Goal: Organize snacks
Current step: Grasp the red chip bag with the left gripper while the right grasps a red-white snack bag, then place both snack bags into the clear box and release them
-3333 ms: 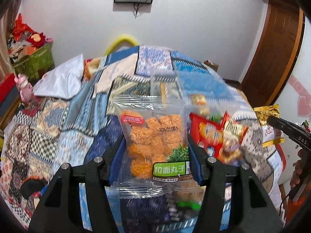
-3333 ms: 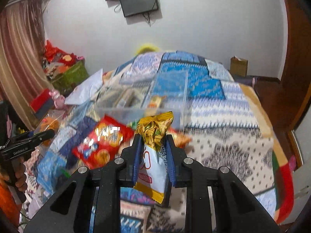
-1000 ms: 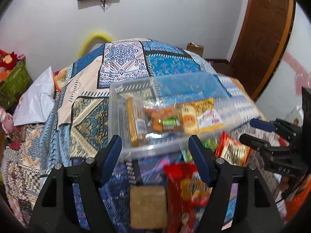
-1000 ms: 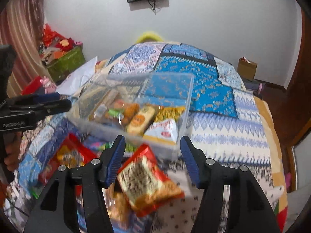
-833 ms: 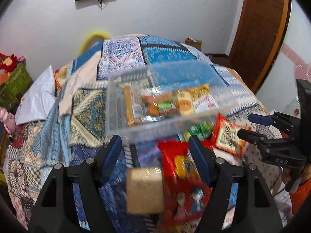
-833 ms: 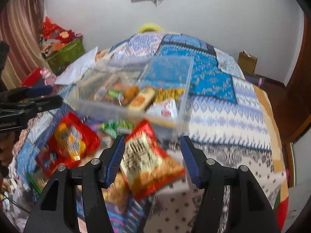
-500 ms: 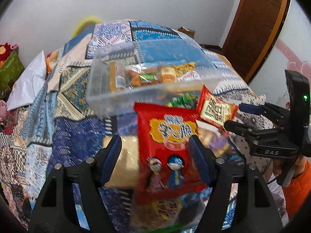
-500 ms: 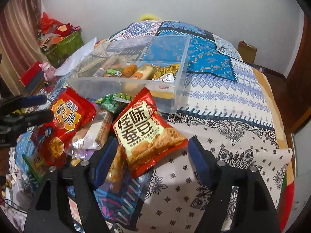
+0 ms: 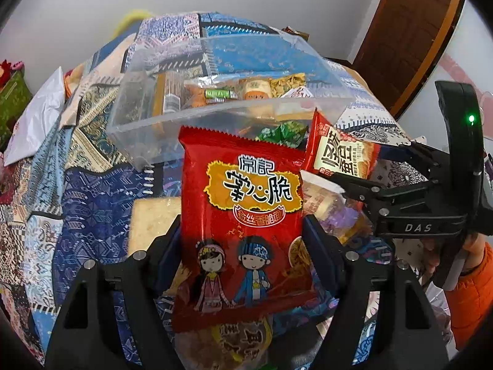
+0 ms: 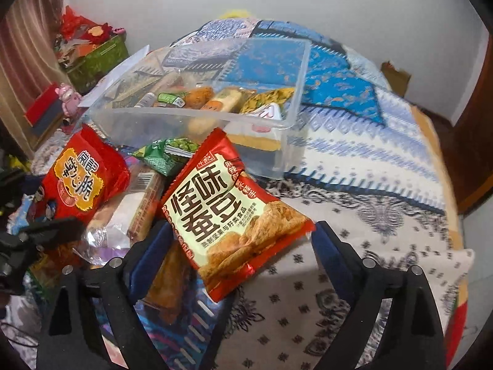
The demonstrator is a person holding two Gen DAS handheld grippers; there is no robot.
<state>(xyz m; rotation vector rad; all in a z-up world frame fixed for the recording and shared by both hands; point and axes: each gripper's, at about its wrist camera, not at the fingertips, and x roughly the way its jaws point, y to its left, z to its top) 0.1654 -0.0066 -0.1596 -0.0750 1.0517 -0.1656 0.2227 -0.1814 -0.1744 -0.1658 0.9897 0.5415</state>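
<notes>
Both claws stand released. Left gripper (image 9: 242,246) hangs over the snack pile with its blue pads flanking the big red packet (image 9: 243,215); whether the pads touch the packet's edges is hard to tell, since the wrapper bulges over them. Right gripper (image 10: 238,246) has just been spreading its jaws, and the smaller red-and-cream packet (image 10: 228,215) lies slanted between them, its corners near both pads but not squeezed.

Beneath both claws spreads the patchwork bedspread (image 10: 354,160). Ahead of the fingers, just beyond the loose pile, sits the clear plastic bin (image 10: 289,98), and several snacks already lie along its near side, among them a yellow packet (image 10: 271,97) at the right end. Between the bin and the right gripper's packet lies a green packet (image 10: 172,151). Left of the left gripper's big packet, a pale square cracker (image 9: 152,222) rests on the cloth.
</notes>
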